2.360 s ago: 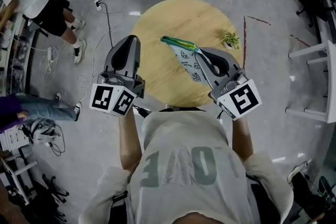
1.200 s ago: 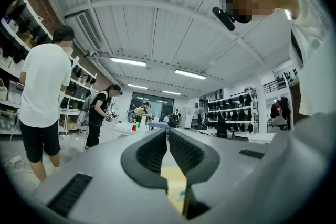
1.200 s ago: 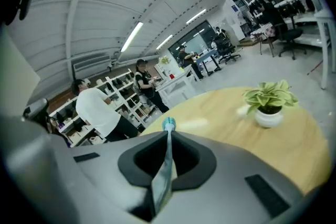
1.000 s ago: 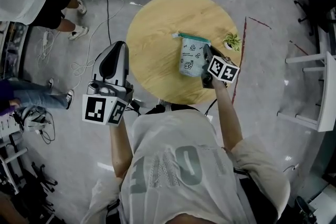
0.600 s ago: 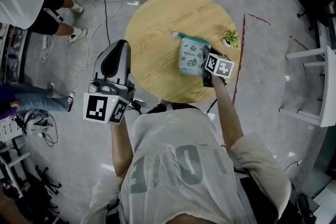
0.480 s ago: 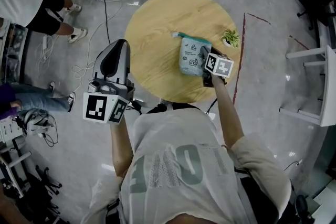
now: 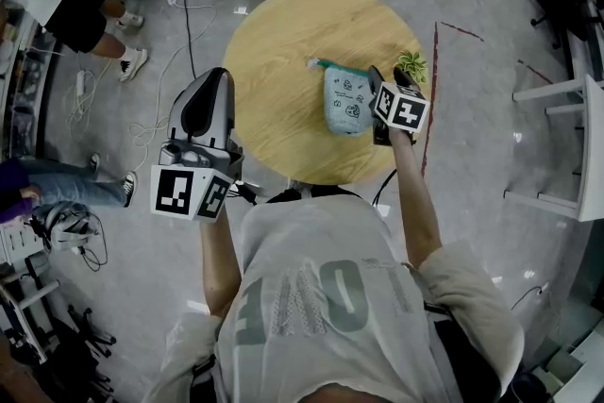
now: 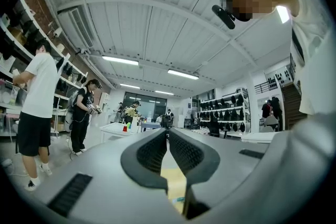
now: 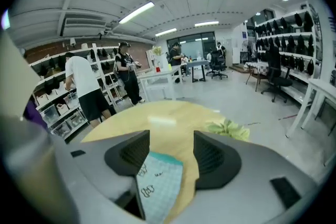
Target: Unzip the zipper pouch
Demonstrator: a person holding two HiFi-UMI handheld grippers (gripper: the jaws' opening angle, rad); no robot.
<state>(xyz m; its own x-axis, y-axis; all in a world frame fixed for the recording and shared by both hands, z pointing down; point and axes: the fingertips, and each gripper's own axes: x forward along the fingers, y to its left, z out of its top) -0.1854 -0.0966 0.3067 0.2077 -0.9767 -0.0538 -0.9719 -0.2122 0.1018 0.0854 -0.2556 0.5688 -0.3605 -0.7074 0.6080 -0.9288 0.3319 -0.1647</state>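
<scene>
The round wooden table (image 7: 283,52) carries the zipper pouch (image 7: 345,99), which lies flat near its right edge with its teal zipper band (image 7: 342,65) toward the far side. A small plant (image 7: 412,67) stands near it at that edge. The left gripper (image 8: 168,136) hangs off the near left edge, its 2 jaws together on nothing. The right gripper (image 9: 171,140) sits at the pouch's right side. Its jaws have just been opening and stand apart, with a pouch corner between them, unpinched. Whether the zipper is open is too small to tell. This fits a pouch laid down for unzipping, or 1 let go once unzipped.
</scene>
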